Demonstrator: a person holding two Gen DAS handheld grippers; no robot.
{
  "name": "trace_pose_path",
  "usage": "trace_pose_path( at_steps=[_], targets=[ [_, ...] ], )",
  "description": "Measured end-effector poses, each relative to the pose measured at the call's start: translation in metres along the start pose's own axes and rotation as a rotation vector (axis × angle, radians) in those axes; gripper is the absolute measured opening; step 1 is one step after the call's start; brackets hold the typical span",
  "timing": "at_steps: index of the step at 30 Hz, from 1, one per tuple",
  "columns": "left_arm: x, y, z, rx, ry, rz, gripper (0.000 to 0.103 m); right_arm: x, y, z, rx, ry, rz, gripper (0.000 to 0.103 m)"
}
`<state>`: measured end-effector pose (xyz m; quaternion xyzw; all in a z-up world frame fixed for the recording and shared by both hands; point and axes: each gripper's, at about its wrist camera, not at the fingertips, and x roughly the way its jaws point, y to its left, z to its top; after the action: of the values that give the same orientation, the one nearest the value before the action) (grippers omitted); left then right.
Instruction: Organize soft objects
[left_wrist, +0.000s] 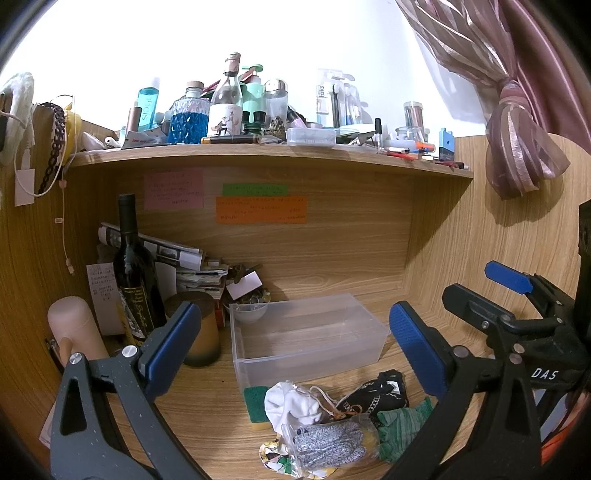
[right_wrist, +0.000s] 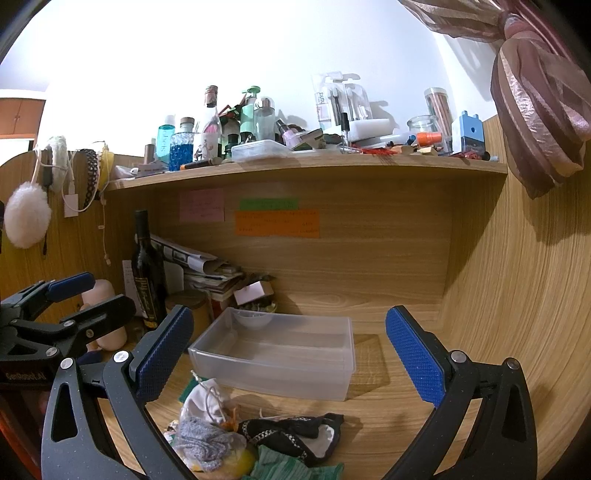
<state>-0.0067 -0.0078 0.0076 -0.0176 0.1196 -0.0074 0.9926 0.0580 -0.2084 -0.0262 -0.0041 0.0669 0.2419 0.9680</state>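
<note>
I see both tools hovering over the wooden surface (left_wrist: 207, 424) inside a desk alcove. My left hand-held gripper (left_wrist: 295, 343) is spread wide and holds nothing; my right hand-held gripper (right_wrist: 290, 354) is likewise spread wide with nothing between its blue pads.

The clear plastic bin (left_wrist: 306, 332) stands near the middle of the surface, its long axis running roughly left to right along the back panel, open side up. Behind it and to its right the surface is bare up to the back panel and the right side wall, so that side has the most room. On the left the space is tight: a dark wine bottle (left_wrist: 135, 273), a brown-lidded jar (left_wrist: 199, 332), a pale pink cylinder (left_wrist: 75, 328) and a stack of papers (left_wrist: 192, 266) crowd the back left corner, and a small bowl (left_wrist: 249, 312) sits just behind the bin's left end. A cluttered shelf (left_wrist: 258, 157) overhangs the alcove.

The soft objects lie heaped at the near edge, just in front of the bin: a green sponge (left_wrist: 255, 400) touching its front wall, a white drawstring pouch (left_wrist: 291, 404), a grey knit piece in a clear bag (left_wrist: 328, 443), a black patterned cloth (left_wrist: 376, 395) stretched left to right, and a green striped cloth (left_wrist: 400, 424).
</note>
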Motion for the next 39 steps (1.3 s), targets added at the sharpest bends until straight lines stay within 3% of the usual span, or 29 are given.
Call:
trace_pose_path(
  at_steps=[24,29,30,32,33,39],
  targets=[
    [0.004,0.004,-0.001,-0.022,0.009,-0.014,0.103,0.004,0.005,0.0,-0.004,0.008,0.013,0.103],
    [0.022,0.019,-0.009,-0.063,0.058,-0.009,0.103,0.009,-0.002,-0.004,0.021,0.01,0.017,0.103],
    [0.025,0.022,-0.011,-0.07,0.068,-0.005,0.102,0.012,-0.005,-0.006,0.029,0.016,0.011,0.103],
    [0.033,0.029,-0.016,-0.084,0.104,0.003,0.085,0.017,-0.009,-0.008,0.039,0.032,0.009,0.103],
    [0.04,0.034,-0.019,-0.093,0.135,0.01,0.082,0.02,-0.012,-0.01,0.045,0.044,0.008,0.101],
    [0.069,0.052,-0.045,-0.103,0.252,0.063,0.072,0.042,-0.024,-0.028,0.063,0.148,-0.004,0.085]
  ],
)
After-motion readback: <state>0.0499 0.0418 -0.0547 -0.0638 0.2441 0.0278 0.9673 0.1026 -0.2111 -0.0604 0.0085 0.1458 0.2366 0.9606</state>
